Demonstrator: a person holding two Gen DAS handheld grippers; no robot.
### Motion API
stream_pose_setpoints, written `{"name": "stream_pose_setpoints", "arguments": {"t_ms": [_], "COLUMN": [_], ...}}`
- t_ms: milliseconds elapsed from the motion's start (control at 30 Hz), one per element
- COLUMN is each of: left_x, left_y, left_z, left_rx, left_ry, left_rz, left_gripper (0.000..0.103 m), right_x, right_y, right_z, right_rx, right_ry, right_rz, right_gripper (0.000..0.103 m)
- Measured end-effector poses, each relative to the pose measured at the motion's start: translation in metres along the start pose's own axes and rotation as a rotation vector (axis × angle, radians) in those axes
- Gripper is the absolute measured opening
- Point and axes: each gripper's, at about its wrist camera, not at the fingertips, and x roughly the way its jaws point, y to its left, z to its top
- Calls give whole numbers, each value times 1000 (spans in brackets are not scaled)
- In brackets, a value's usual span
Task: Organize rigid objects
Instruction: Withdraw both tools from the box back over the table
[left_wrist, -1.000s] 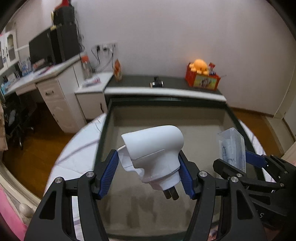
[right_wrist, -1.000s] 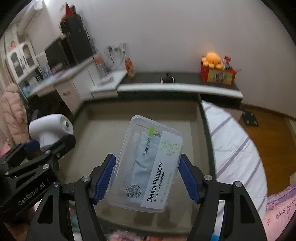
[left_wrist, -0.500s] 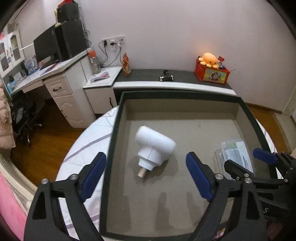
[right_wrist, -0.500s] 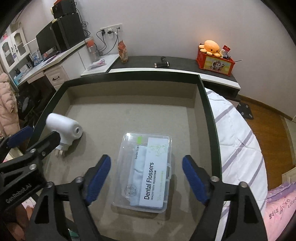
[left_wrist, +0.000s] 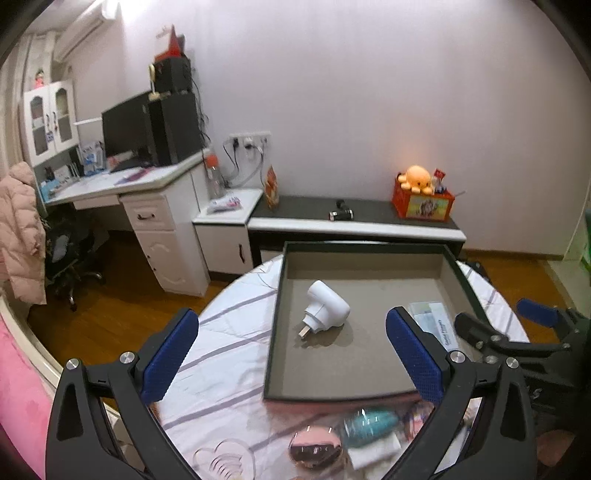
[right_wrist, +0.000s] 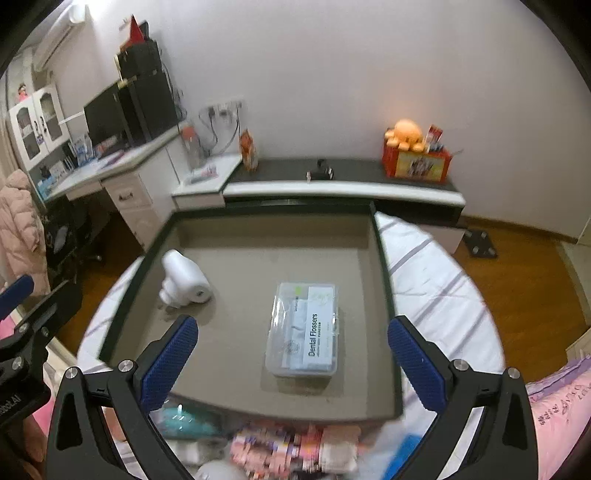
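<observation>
A: Opening wider, the left gripper (left_wrist: 291, 354) and right gripper (right_wrist: 291, 354) hold nothing; the white plug adapter (left_wrist: 325, 309) and floss box (right_wrist: 304, 328) lie in the tray (right_wrist: 384, 280).

B: Placement looks done; next probably calls for picking from the clutter (right_wrist: 295, 443) nearby.

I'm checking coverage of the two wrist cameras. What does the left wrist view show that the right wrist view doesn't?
Only the left wrist view shows the plug pins on the white adapter and a pink compact. Only the right wrist view shows the whole dental flossers box with its label. Both share the tray holding the two items.
</observation>
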Motion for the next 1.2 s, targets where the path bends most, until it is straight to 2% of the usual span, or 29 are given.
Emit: {"name": "stream_pose_setpoints", "arguments": {"t_ms": [333, 667, 933, 1200], "left_x": [-88, -127, -142, -146], "left_y": [14, 5, 7, 7], "left_z": [-35, -75, -92, -95], "left_rx": [-40, -24, -32, -32], "left_ry": [-95, -83, -72, -79], "left_rz": [1, 7, 8, 13], "left_gripper": [103, 103, 103, 103], "right_x": [-101, -159, -174, -177], "right_y": [16, 22, 13, 14], "right_z": [-36, -85, -116, -117], "right_rx": [-19, -27, -2, -11], "right_ry": [-162, -222, -204, -208], "right_rz": [-25, -64, -76, -67], "right_gripper": [103, 103, 103, 103]}}
